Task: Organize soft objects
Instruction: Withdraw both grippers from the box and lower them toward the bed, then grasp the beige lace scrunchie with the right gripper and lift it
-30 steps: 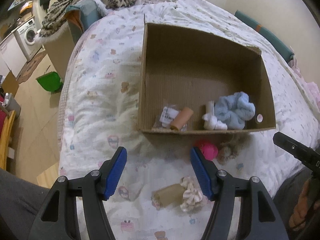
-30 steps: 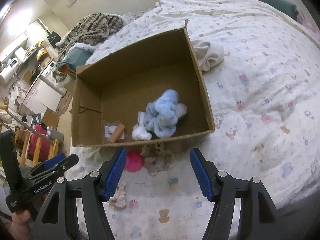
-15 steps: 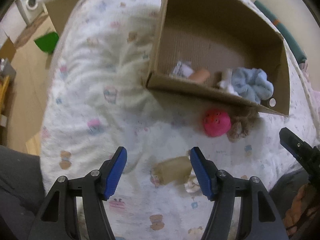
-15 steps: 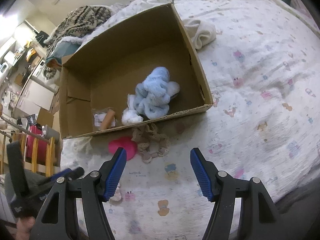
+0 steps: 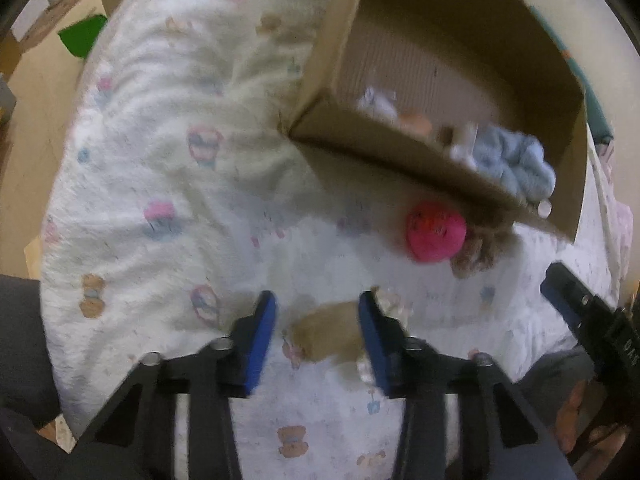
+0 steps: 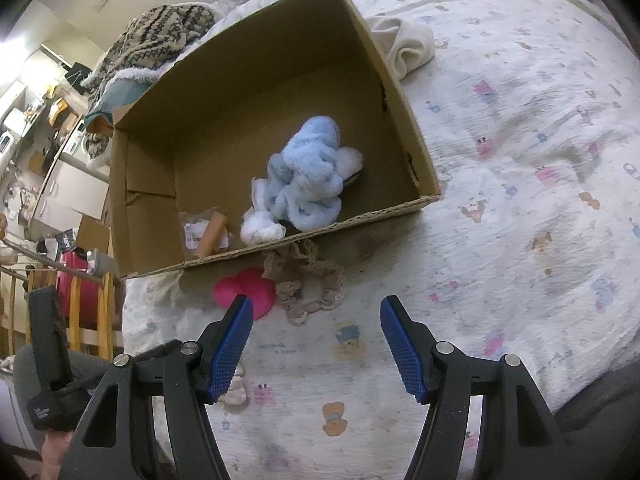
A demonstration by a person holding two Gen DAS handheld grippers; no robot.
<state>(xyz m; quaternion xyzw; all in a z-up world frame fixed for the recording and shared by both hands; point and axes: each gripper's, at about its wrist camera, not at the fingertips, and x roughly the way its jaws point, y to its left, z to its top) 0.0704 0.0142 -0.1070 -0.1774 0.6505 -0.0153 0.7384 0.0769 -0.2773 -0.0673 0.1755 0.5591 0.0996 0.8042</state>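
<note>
A cardboard box [image 6: 400, 80] lies open on the bed and holds a blue plush [image 6: 308, 180], a white soft piece [image 6: 262, 228] and an orange roll on a packet [image 6: 212, 232]. In front of it lie a pink ball [image 5: 436, 230] [image 6: 248, 290] and a beige scrunchie [image 6: 308, 280] [image 5: 476, 252]. My left gripper [image 5: 318, 330] is open, its jaws on either side of a tan roll [image 5: 328, 334] with a cream scrunchie [image 5: 390, 304] beside it. My right gripper [image 6: 316, 344] is open and empty, just short of the beige scrunchie.
The bed has a white printed quilt [image 5: 168, 128]. A cream cloth [image 6: 408, 46] lies right of the box. A patterned knit blanket [image 6: 160, 32] is heaped behind it. The floor, a green bin [image 5: 82, 36] and furniture lie off the bed's left edge.
My left gripper has dropped toward the quilt and narrowed around the tan roll. My right gripper has moved closer to the beige scrunchie and pink ball.
</note>
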